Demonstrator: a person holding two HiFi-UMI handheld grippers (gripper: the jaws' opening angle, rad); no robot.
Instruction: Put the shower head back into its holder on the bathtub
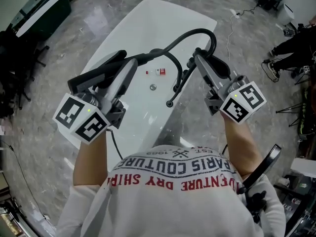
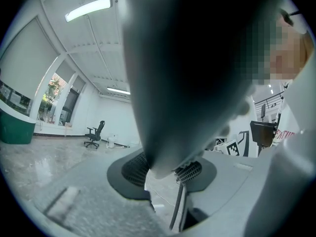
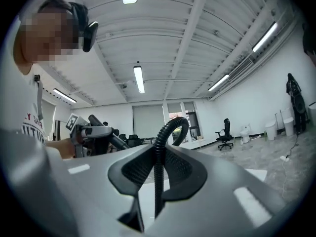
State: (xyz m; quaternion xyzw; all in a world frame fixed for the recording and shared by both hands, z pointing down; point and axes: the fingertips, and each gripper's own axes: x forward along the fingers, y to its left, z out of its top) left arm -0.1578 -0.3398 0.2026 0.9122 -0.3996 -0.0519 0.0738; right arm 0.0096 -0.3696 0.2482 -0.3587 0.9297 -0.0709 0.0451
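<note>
The black shower head (image 1: 94, 77) is held level over the white bathtub (image 1: 148, 19), with my left gripper (image 1: 132, 65) shut on it. In the left gripper view the shower head (image 2: 197, 58) fills the space between the jaws as a big dark mass. Its black ribbed hose (image 1: 190, 33) arcs to the right and comes down into my right gripper (image 1: 198, 57), which is shut on it. In the right gripper view the hose (image 3: 159, 132) rises from between the pads and loops over. A black fitting (image 1: 178, 80) stands on the tub's right rim, below and between the two grippers.
A drain (image 1: 153, 87) and a small red-and-white item (image 1: 160, 72) lie in the tub. Cables (image 1: 232, 28) run over the grey floor at the right, where a seated person's legs (image 1: 296, 43) show. A green counter (image 1: 39, 9) stands at the far left.
</note>
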